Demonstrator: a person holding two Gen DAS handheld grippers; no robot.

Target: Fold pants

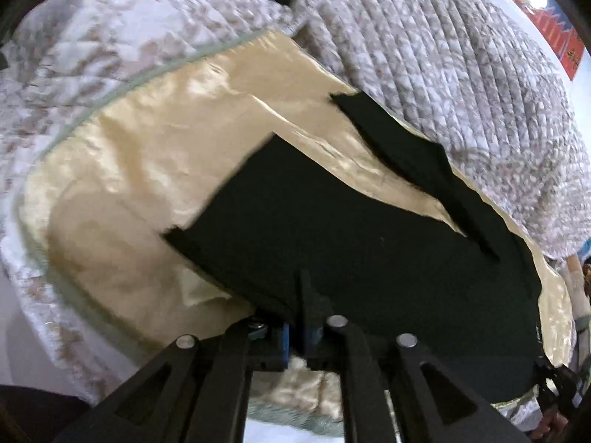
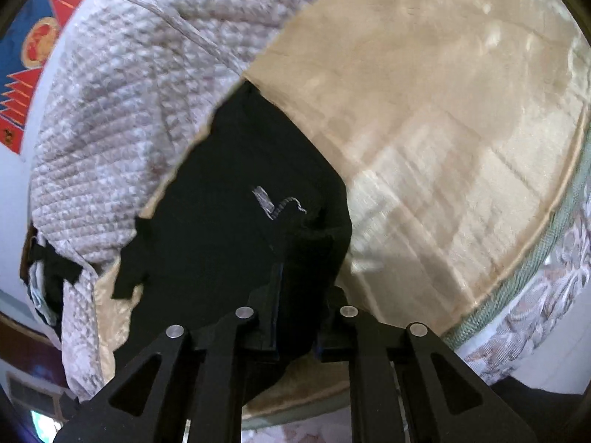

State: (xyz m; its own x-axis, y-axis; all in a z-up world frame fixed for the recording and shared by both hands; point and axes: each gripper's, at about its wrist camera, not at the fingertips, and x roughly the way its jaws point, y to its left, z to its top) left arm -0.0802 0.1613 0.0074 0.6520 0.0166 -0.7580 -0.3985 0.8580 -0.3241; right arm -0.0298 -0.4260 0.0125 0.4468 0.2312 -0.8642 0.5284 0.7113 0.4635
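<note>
Mid-fold, by my reading: left gripper (image 1: 300, 336) and right gripper (image 2: 295, 326) are each pinched narrow on an edge of the black pants (image 1: 362, 243), which lie on the cream satin panel (image 1: 122, 170) beside the quilted blanket (image 1: 443, 55). Next move likely needs both edges carried across together. Fabric is matte and limp, legs splayed apart.

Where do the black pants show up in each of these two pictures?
Left wrist view: the black fabric pants fill the lower middle and right, legs reaching up and left, with the left gripper shut on their near edge.
Right wrist view: the pants sit centre-left, running down into the right gripper, which pinches them.
Shared landmark: the shiny cream satin cloth under the pants.
</note>
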